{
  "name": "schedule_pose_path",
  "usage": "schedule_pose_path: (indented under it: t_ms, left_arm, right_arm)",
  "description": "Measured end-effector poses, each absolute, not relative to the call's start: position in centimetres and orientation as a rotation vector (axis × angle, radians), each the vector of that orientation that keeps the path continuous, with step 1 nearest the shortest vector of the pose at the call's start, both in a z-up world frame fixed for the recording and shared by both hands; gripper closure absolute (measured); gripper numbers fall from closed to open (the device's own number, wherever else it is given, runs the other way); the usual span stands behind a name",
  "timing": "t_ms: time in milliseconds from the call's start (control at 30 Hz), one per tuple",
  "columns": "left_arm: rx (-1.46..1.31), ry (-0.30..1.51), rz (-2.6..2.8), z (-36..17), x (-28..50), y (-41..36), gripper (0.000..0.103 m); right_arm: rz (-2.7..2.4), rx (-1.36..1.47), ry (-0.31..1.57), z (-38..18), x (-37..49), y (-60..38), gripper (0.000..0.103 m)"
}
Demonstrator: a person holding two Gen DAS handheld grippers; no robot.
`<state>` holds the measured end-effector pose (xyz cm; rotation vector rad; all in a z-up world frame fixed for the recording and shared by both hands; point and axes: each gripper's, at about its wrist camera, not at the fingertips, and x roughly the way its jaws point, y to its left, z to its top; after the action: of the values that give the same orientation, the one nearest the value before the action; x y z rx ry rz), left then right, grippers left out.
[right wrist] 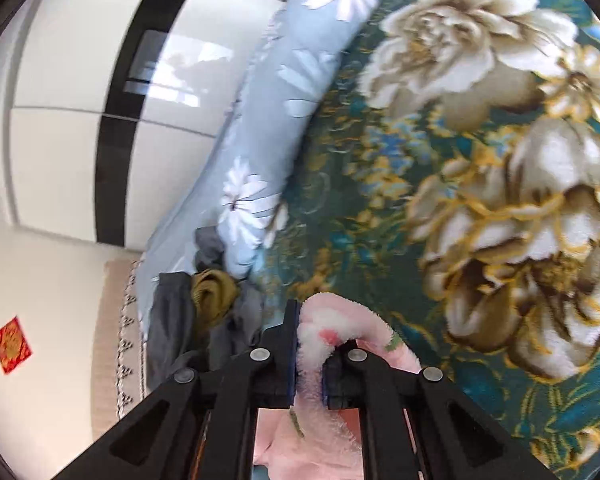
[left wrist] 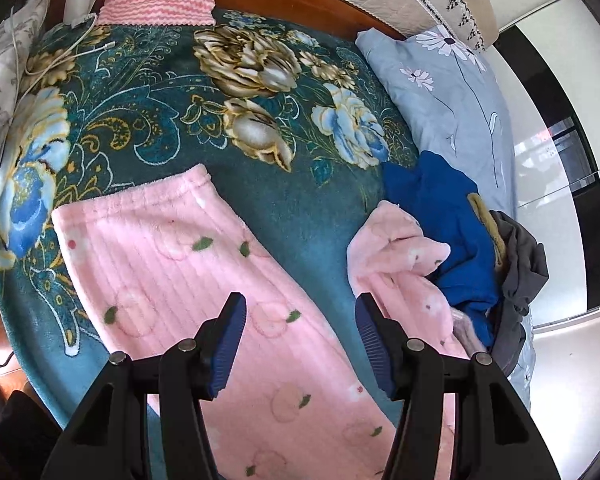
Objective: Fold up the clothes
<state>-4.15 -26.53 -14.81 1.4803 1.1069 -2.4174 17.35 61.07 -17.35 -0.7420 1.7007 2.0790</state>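
Right now we hold the left tool (left wrist: 300, 344) wide open and empty, hovering over the pink fleece pyjama trousers (left wrist: 204, 280) spread on the floral teal blanket (left wrist: 180, 128). One leg lies flat, its long axis running from the near right to the far left, directly under that tool. Our right tool (right wrist: 309, 354) is clamped on a bunched fold of the same pink fleece (right wrist: 332, 332); in the left view the other leg sits crumpled to the right, against the blue garment (left wrist: 452, 240). We judge the flat leg nearer our left hand.
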Motion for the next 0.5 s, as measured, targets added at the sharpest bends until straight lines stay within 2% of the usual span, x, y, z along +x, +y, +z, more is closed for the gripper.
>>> schedule_pose_path:
  t_ms: [133,333,500]
  left_arm:
    - [1.533,1.048,-2.436,-15.1,-6.8,-25.3,0.045]
    - [1.643,0.923,-2.479,-15.8,-13.6,-21.7,0.045]
    - [1.681,1.035,-2.399,-19.4,-18.0,-21.4,0.045]
  right_arm:
    - [1.989,-0.813,1.674,-19.4,19.3,61.2,0.094]
    - [2.036,-0.900,1.574,-18.5,18.8,59.9,0.094]
    - [2.043,-0.953,1.501,-16.9,19.5,58.5,0.094]
